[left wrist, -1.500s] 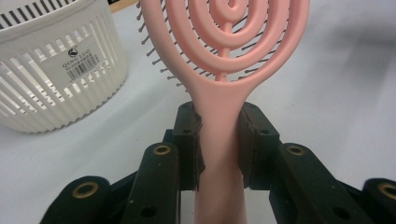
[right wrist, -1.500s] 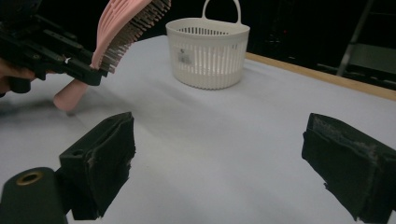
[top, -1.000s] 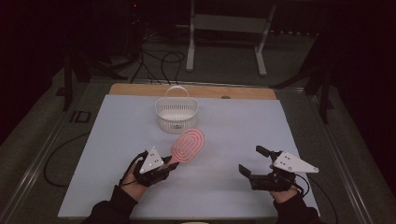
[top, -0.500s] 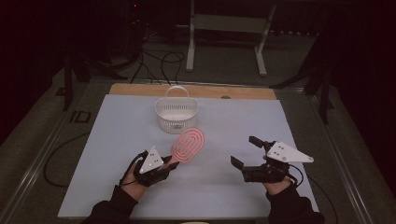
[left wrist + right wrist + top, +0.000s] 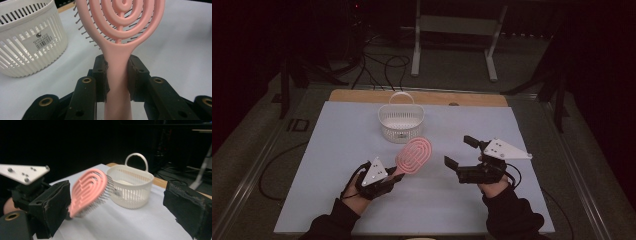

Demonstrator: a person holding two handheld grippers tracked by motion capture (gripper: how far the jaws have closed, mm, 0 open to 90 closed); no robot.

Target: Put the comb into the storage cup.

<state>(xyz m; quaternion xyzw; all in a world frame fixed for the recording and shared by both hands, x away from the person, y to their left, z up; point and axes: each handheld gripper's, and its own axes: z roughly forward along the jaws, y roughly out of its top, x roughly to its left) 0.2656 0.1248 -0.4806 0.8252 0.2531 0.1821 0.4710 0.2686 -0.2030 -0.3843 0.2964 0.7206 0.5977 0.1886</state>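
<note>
My left gripper [image 5: 398, 172] [image 5: 117, 75] is shut on the handle of a pink hairbrush [image 5: 414, 154] [image 5: 120, 27]. The brush's oval head sticks out up and to the right, over the table, bristles facing down. Behind it stands a white slatted basket [image 5: 401, 123] [image 5: 27, 42] [image 5: 130, 186] with a loop handle. My right gripper [image 5: 460, 151] [image 5: 117, 202] hovers to the right of the brush, jaws wide open and pointing left toward it, nothing between them. In the right gripper view the brush [image 5: 87, 192] and the left gripper's body lie ahead, slightly blurred.
A pale blue mat [image 5: 337, 150] covers the table, with a wooden strip [image 5: 362, 95] along its far edge. Beyond the table are floor cables and a metal stand [image 5: 452, 40]. Open mat lies left of the basket and in front of both hands.
My right gripper has moved left toward the brush and risen a little, jaws still open. The left gripper and brush have stayed put.
</note>
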